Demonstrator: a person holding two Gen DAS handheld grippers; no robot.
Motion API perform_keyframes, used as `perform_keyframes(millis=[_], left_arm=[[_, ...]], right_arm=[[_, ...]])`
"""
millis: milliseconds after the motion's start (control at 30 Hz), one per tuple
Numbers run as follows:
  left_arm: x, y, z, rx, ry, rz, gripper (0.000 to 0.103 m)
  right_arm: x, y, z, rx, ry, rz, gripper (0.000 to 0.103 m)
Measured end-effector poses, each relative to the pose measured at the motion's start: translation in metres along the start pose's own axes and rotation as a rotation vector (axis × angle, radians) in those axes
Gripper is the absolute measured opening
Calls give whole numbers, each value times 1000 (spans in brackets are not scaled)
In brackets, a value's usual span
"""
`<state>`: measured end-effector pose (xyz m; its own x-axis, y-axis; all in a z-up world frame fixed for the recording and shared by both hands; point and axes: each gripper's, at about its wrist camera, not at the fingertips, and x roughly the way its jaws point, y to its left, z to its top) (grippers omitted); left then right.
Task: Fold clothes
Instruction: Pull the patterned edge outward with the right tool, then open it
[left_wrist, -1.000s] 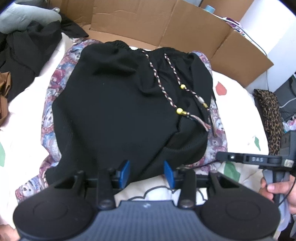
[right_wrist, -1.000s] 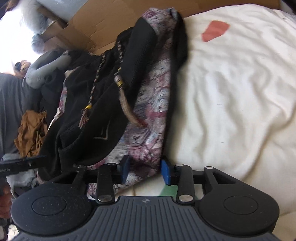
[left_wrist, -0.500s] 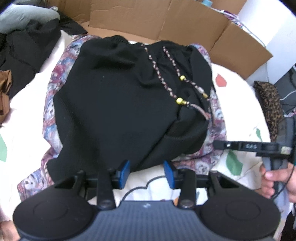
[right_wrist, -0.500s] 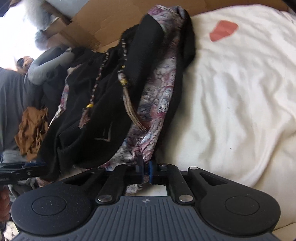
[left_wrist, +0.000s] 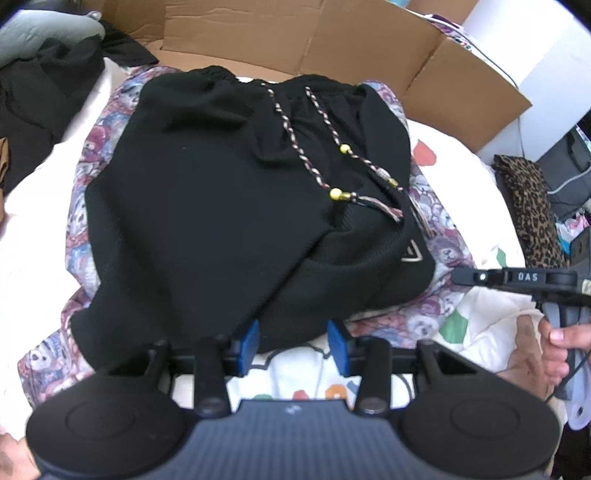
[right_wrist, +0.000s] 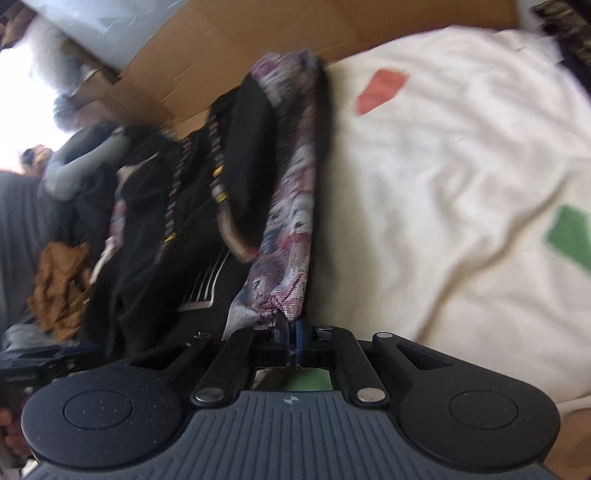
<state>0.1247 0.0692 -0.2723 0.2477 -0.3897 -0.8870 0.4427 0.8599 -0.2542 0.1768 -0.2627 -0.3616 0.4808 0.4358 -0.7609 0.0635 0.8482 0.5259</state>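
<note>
Since 1 s ago my right gripper (right_wrist: 291, 332) has gone from spread to clenched on the near edge of the print cloth (right_wrist: 284, 280), and that edge now rises in a ridge instead of lying flat. Left gripper (left_wrist: 293, 343) hasn't changed: blue pads apart, nothing between them, parked at the near hem of the black shorts (left_wrist: 236, 206).

Layout: shorts lie spread on top of the print cloth, both on the cream sheet (right_wrist: 461, 192), cardboard (left_wrist: 295, 37) behind. 2 braided cords (left_wrist: 314, 162) with yellow beads trail across the shorts toward my right side. Print cloth shows as a border on the left, right and near sides of the shorts.

Handling, my read:
- Both pieces are soft and light, no stiffness, so they drape and sag from any 1 pinch point.
- Print weave looks thin; the pinch takes the edge fine, but only the edge. Grab deeper and I'd likely catch the shorts too.
- Shorts are a heavier knit and will slide off as the cloth under them tilts.
- Beaded cords are the snag risk. Keep pads off them.

Best hold for the shorts: hem corners or waistband, 1 per gripper. Hem sits right at the left pads, just ahead and slightly left of centre. Right view is motion-blurred, so fine detail at the pinch is unclear.
</note>
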Motion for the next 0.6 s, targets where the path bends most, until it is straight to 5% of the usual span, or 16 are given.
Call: perform_keyframes(millis=[600], left_arm=[[24,-31,9,56,31,-41,43]], right_arm=[[-58,-69,43,80,-127,-202,0]])
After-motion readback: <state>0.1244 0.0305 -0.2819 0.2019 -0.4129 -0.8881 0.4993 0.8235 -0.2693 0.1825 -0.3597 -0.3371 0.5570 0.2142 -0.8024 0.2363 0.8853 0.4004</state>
